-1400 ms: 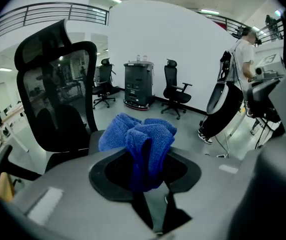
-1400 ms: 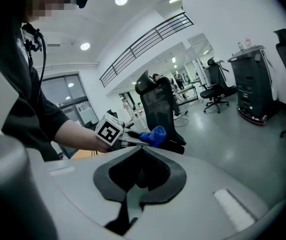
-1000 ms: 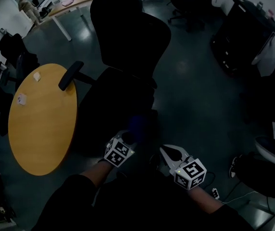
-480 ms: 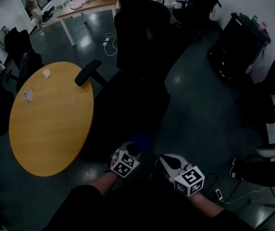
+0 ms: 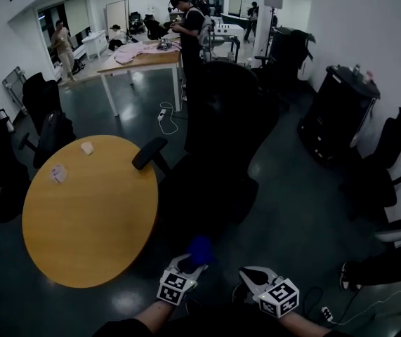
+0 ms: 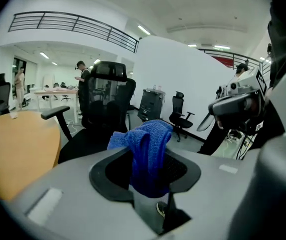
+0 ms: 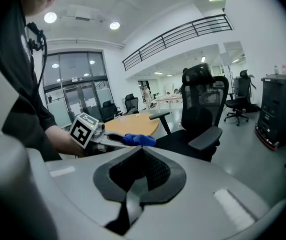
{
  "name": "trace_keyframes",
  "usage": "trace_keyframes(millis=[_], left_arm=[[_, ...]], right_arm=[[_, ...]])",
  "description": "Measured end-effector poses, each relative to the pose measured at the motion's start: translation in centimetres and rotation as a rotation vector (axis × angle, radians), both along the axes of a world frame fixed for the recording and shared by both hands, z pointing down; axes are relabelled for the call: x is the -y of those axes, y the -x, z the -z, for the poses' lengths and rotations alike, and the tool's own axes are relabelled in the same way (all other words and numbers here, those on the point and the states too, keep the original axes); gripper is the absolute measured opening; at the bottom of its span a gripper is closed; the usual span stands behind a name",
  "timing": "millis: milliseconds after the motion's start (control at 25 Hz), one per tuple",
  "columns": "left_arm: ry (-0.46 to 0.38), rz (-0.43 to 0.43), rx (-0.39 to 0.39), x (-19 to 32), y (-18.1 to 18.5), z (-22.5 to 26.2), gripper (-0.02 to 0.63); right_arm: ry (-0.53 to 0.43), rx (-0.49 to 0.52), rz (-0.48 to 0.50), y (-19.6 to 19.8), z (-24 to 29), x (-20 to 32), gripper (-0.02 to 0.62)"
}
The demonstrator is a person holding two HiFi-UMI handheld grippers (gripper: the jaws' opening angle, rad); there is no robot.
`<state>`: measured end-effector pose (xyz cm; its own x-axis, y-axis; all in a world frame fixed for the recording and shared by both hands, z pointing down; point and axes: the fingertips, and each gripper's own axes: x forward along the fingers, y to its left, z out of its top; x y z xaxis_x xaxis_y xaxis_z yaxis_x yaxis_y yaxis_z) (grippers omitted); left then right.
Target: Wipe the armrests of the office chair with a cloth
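A black office chair stands ahead of me, its back tall and dark. Its left armrest juts toward the round table; in the right gripper view the nearer armrest shows beside the seat. My left gripper is shut on a blue cloth, which bunches between its jaws. My right gripper hangs low at the right, jaws together with nothing in them. Both grippers are short of the chair, near the bottom of the head view.
A round wooden table with two small papers sits left of the chair. A black cabinet and more chairs line the right wall. People stand by a long desk at the back. Cables lie on the floor at lower right.
The head view has tilted up, so the chair and table sit lower and the far room shows. Both grippers stay low near me, the left still holding the cloth.
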<state>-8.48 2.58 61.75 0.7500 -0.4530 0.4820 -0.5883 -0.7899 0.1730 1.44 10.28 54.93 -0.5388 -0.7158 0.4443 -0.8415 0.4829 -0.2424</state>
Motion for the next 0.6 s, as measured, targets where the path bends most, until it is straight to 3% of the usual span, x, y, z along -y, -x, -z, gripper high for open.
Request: trace_keyframes(millis=[320,600], left_arm=[[-0.076,0.182,-0.057,-1.8,4.3,6.5,0.153],[-0.137,0.219,-0.137,-3.8,1.5,13.0,0.153]], right_arm=[[-0.079,0.029,0.178,3.2,2.6,2.0,0.005],[-0.108,0.058,0.267,2.4,3.7,2.1,0.005]])
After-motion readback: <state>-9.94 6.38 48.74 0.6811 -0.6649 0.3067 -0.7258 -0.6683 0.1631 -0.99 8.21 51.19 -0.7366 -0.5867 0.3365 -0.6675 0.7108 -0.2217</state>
